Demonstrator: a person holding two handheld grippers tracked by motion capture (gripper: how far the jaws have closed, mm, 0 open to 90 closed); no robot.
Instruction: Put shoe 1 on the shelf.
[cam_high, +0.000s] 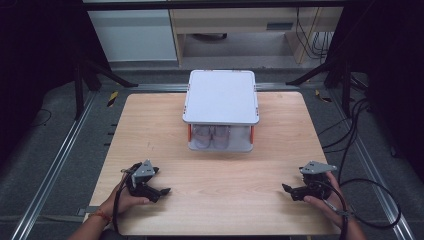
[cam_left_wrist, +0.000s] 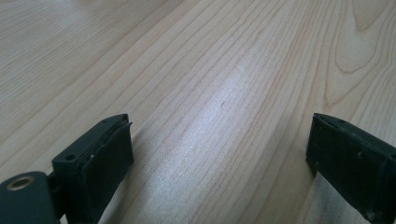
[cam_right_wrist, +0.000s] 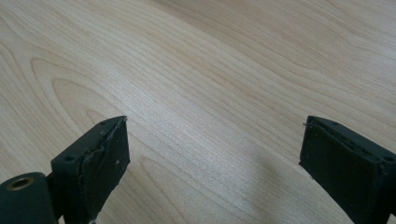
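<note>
Your left gripper (cam_high: 161, 191) rests low at the near left of the surface (cam_high: 165, 150), jaws spread wide with nothing between them; the left gripper view confirms bare wood grain in the gap. Your right gripper (cam_high: 286, 188) sits at the near right in the same condition: jaws apart, holding nothing, pointed inward toward the middle.

The thing nearest to both is the two-tier rack (cam_high: 220, 111), standing at the far centre of the surface, well apart from either gripper. Its white top tray (cam_high: 220, 95) is flat and carries nothing visible. On the lower shelf (cam_high: 220, 145), between the orange posts (cam_high: 189, 133), sit what appear to be a pair of pale shoes (cam_high: 211, 137); they are too small and shaded to tell for certain.

Judgement on the step in hand: you are at the start, with the approach to the rack not yet made. Keep the jaws wide as you go forward, come in low and level under the top tray, and steer between the posts rather than against them. Steady the rack with one gripper if it seems light.

No brand, label or writing can be read on anything here.
</note>
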